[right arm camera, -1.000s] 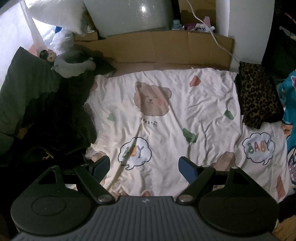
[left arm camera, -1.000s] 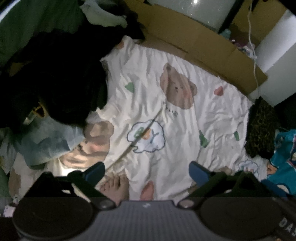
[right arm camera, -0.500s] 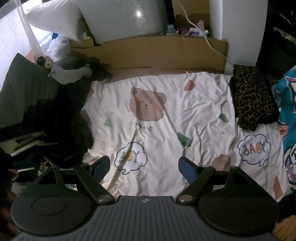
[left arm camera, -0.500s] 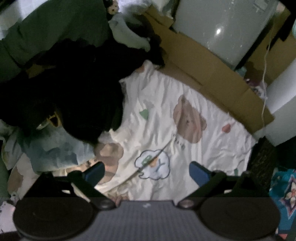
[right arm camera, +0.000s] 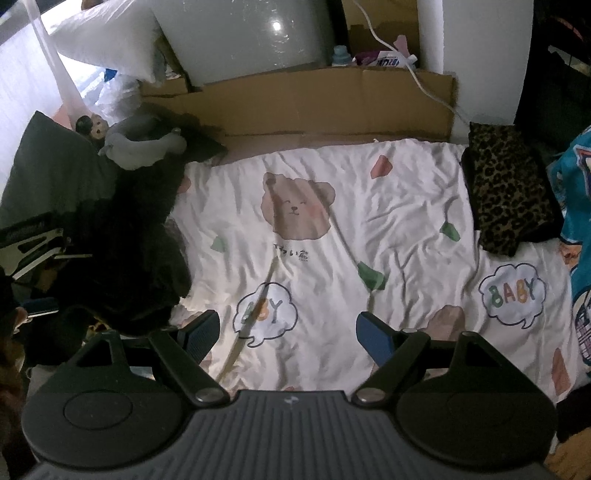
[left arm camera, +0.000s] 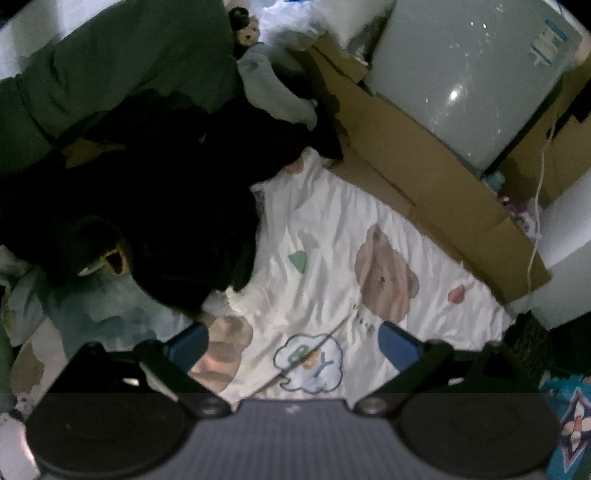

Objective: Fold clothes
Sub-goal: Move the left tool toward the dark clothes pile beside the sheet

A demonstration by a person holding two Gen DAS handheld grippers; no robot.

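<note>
tools [left arm camera: 293, 341] [right arm camera: 288, 332] wide apart, empty, above sheet [right arm camera: 406, 206]

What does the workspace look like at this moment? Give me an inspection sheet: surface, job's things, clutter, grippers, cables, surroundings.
Surface: white bear-print sheet, wrinkled, its middle bare.
Job's things: dark clothes heap on the sheet's left edge; folded leopard-print piece on the right edge; teal printed fabric beyond it.
Clutter: grey soft toy and small plush bear above the heap; white pillow at the back.
Grippers: left gripper open, holding nothing; right gripper open, holding nothing, above the sheet.
Cables: white cable draped over the cardboard.
Surroundings: cardboard panel along the far side; grey appliance behind it.
</note>
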